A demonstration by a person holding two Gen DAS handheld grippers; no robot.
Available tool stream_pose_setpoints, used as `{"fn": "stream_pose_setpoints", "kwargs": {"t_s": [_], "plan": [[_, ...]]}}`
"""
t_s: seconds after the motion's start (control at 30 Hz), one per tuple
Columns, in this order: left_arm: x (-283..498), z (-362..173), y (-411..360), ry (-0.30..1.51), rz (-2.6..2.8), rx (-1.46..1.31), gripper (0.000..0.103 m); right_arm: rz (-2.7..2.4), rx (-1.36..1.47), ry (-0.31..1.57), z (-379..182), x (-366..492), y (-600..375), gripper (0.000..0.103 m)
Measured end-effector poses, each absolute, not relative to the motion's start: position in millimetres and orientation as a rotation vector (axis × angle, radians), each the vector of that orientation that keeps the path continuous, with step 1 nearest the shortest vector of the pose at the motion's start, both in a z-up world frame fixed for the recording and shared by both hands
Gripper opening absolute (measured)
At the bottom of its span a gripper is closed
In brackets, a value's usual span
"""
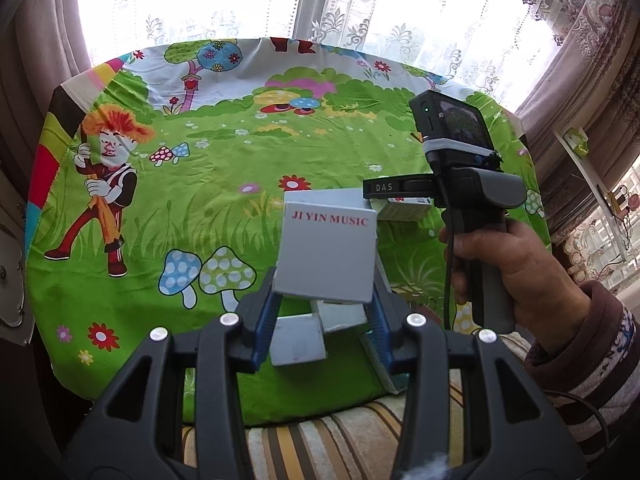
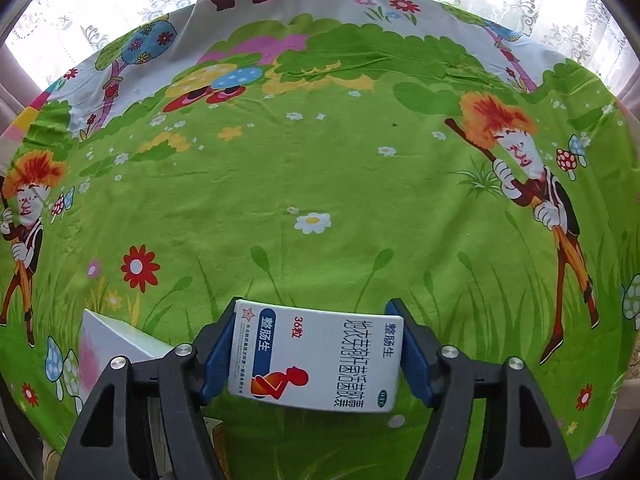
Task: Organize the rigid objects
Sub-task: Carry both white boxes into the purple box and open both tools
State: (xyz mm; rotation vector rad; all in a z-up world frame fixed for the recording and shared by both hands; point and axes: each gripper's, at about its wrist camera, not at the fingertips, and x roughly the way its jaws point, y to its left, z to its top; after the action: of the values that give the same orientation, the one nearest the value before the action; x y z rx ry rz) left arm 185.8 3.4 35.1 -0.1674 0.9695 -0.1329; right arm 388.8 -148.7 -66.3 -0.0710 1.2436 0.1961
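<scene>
Right now the left gripper (image 1: 326,312) is clenched on the grey cardboard box printed with red "JI YIN MUSIC" lettering (image 1: 328,254), its blue pads (image 1: 266,320) pressing the box's lower sides and holding it tilted, clear of the green cartoon-printed cloth (image 1: 200,208). Under it sit pale grey box pieces (image 1: 298,340); whether they touch the held box I can't tell.

Over on the right gripper (image 2: 316,350), the white medicine carton with blue label and orange figure (image 2: 320,360) lies flat on the cloth between the blue pads (image 2: 222,354). The left pad looks to be against the carton's short end; at the right pad I can't make out contact, so call those jaws wide around it, not yet gripping. Another white box (image 2: 116,344) sits just beside, to the left.

Handling, as I judge it: both are light, hollow card — stiff along edges, easily dented across broad faces. The carton's glossy skin could slip, so squeeze gently across the short ends, low and square. From the left view, a hand in a striped sleeve (image 1: 516,264) carries that right tool.
</scene>
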Motion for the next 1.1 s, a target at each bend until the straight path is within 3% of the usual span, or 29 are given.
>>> {"fn": "stream_pose_setpoints", "kwargs": {"t_s": [0.23, 0.57, 1.1], "plan": [[181.8, 39.2, -6.1, 0.966, -0.160, -0.157, 0.046, 0.225, -0.048, 1.128, -18.9, 352.4, -187.6, 0.070], [174.8, 44.3, -82.0, 0.989, -0.377, -0.026, 0.046, 0.108, -0.067, 0.938, 69.5, 204.3, -325.0, 0.070], [137.6, 16.2, -299.9, 1.104, -0.919, 0.347, 0.046, -0.197, -0.094, 1.040, 25.5, 45.9, -456.1, 0.070]]}}
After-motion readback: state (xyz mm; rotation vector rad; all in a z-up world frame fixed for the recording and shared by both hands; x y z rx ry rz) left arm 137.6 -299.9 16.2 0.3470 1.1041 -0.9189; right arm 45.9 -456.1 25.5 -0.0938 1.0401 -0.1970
